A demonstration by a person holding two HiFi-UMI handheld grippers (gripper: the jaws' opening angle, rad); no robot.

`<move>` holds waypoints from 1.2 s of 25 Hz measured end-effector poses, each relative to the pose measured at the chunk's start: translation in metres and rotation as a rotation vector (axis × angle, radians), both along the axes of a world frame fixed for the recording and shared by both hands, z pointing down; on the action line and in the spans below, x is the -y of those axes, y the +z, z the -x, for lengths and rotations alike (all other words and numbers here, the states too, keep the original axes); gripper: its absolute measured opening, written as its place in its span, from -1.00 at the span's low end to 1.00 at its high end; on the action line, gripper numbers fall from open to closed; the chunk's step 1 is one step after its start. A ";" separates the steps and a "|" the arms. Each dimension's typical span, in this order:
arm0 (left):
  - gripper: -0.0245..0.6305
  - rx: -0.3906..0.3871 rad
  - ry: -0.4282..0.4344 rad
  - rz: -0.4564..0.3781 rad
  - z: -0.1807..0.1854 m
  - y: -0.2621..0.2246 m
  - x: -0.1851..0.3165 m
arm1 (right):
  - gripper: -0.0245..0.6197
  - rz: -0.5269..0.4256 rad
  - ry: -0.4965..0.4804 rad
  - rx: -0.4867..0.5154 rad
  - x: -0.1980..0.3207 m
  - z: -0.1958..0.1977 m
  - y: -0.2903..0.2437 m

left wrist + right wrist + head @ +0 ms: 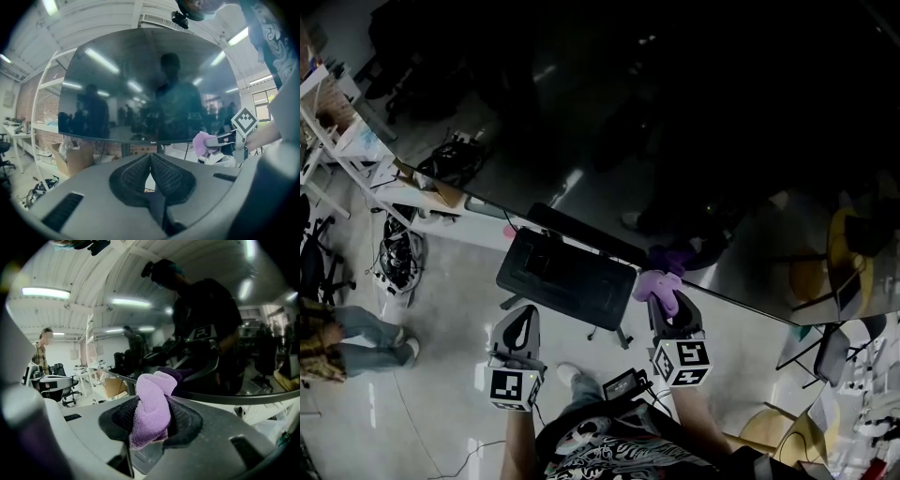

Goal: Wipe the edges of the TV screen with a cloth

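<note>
Your right gripper (664,305) is clamped on the folded lilac terry cloth (657,283). The cloth stands proud of the jaw tips, likely so that fabric rather than plastic meets the frame. Your left gripper (523,317) has its jaws pressed together on nothing and hangs low, below the screen, probably just keeping clear. Beyond, the cloth sits at the lower edge of the large dark glossy TV screen (140,79), seemingly touching it, to the right of the black rectangular stand shelf (567,274). Count: two grippers, one cloth, one TV, one shelf.
</note>
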State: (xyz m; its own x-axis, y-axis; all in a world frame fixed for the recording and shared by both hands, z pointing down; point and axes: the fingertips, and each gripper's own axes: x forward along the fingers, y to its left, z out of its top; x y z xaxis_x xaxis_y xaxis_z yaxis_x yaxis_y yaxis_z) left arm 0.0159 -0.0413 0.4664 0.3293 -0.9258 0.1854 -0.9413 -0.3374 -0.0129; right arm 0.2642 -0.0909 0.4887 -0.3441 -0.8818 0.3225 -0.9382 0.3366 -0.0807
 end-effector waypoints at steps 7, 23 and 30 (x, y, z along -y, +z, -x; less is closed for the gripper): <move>-0.87 -0.007 0.007 -0.006 0.030 0.009 0.024 | -0.42 0.004 -0.010 -0.001 0.016 0.035 0.010; -0.87 -0.034 0.000 -0.023 0.088 0.009 0.038 | -0.42 -0.004 -0.024 -0.044 0.040 0.094 0.015; -0.87 -0.038 -0.014 -0.027 0.101 0.008 0.035 | -0.42 0.014 -0.038 -0.044 0.044 0.107 0.018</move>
